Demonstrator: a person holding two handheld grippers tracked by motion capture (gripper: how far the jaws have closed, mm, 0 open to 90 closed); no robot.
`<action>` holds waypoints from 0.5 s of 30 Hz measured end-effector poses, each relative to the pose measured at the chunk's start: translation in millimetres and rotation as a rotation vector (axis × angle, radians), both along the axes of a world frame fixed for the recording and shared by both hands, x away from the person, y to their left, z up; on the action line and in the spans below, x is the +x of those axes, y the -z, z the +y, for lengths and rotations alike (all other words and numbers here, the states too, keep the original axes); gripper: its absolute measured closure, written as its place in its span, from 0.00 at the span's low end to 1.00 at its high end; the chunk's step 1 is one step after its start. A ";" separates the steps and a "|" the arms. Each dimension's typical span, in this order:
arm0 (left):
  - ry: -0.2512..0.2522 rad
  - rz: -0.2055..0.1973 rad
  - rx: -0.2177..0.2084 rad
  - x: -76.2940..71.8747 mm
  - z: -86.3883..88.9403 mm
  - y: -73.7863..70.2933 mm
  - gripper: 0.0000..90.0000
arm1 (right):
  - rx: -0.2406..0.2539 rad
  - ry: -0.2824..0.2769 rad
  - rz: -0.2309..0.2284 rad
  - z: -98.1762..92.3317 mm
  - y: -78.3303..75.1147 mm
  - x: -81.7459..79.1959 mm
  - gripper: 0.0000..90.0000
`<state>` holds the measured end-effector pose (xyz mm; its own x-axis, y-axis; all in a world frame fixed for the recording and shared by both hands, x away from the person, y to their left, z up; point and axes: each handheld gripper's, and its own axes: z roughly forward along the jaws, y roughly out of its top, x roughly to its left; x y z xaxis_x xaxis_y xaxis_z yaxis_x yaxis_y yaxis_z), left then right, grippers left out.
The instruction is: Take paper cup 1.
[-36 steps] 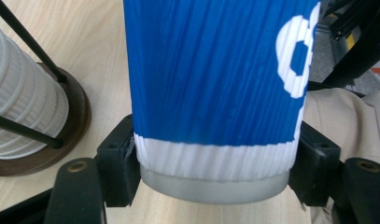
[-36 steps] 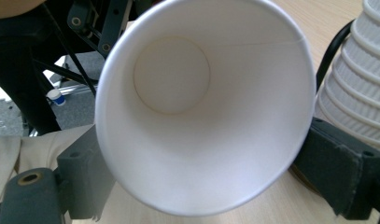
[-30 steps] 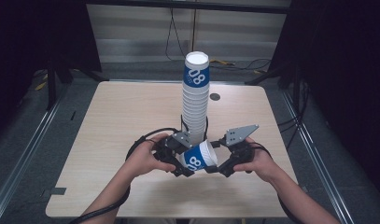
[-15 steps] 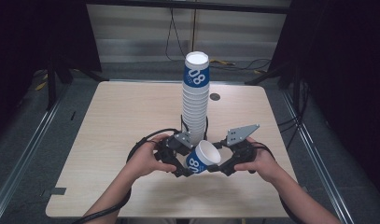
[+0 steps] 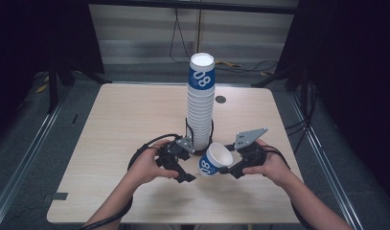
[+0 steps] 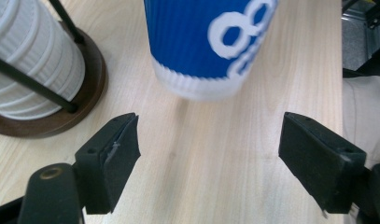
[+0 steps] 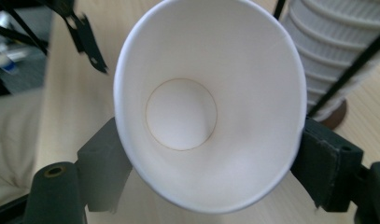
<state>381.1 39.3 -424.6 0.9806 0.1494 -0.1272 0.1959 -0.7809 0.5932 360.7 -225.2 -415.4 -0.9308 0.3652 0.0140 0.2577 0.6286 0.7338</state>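
A blue and white paper cup [image 5: 214, 161] hangs tilted just above the table, its rim pinched into an oval by my right gripper [image 5: 227, 165]. In the right gripper view the cup's white inside [image 7: 197, 107] faces the camera with the right gripper [image 7: 208, 156] shut on it. My left gripper [image 5: 187, 162] sits just left of the cup. Its jaws have just been opening and hold nothing. In the left gripper view the cup's blue base [image 6: 206, 46] floats beyond the left gripper [image 6: 208, 140]. A tall stack of cups [image 5: 200, 100] stands behind in a wire holder.
The holder's brown round base [image 6: 61, 112] sits on the light wooden table [image 5: 125, 120] close to the left gripper. A small dark disc [image 5: 221, 99] lies behind the stack. Cables trail from both grippers. Dark floor and rails surround the table.
The left gripper's jaws have opened and let go of the cup's base. The cup has tilted so its open mouth shows, staying in the right gripper. Both hands stayed in place.
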 end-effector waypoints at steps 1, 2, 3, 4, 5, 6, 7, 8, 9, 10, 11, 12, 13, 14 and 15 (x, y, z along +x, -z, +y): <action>-0.004 0.000 0.006 -0.3 0.6 1.0 0.22 | -0.019 0.005 -0.010 -0.6 1.5 0.3 0.22; -0.007 0.001 0.010 -0.2 1.1 1.8 0.22 | -0.019 0.005 -0.010 -0.6 1.5 0.3 0.22; -0.009 0.006 0.005 -0.1 1.8 2.9 0.22 | -0.032 0.011 -0.012 -1.1 2.0 0.4 0.22; -0.013 0.010 0.002 -0.4 2.2 3.7 0.22 | -0.028 0.008 -0.002 -1.5 2.7 0.7 0.22; -0.010 0.006 0.004 -0.3 2.6 4.1 0.22 | -0.038 0.013 -0.008 -1.8 3.0 0.9 0.22; -0.012 0.010 0.009 -0.6 3.2 4.3 0.22 | -0.046 0.017 -0.006 -2.1 3.2 0.9 0.22; -0.014 0.008 0.006 -0.6 3.6 4.8 0.22 | -0.050 0.011 -0.003 -2.5 3.9 1.7 0.22; -0.017 0.008 0.004 -0.6 4.0 5.5 0.22 | -0.070 0.016 -0.005 -2.8 4.7 1.7 0.22; -0.016 0.006 0.006 -0.6 4.4 5.9 0.22 | -0.070 0.016 -0.005 -2.8 4.7 1.7 0.22; -0.023 0.006 0.011 -0.8 5.5 7.2 0.22 | -0.084 0.017 -0.004 -2.6 6.6 1.9 0.22; -0.023 0.006 0.011 -0.8 5.5 7.2 0.22 | -0.084 0.017 -0.004 -2.6 6.6 1.9 0.22; -0.024 0.002 0.011 -0.6 6.0 7.9 0.22 | -0.099 0.015 -0.004 -2.3 7.6 1.7 0.22; -0.028 0.006 0.008 -0.7 6.6 8.6 0.21 | -0.121 0.010 -0.006 -1.8 9.6 1.5 0.22; -0.029 0.009 0.006 -0.9 6.9 9.6 0.21 | -0.121 0.010 -0.006 -1.8 9.6 1.5 0.22; -0.028 0.008 0.010 -1.1 7.2 10.4 0.21 | -0.127 0.005 0.000 -1.5 10.6 1.5 0.21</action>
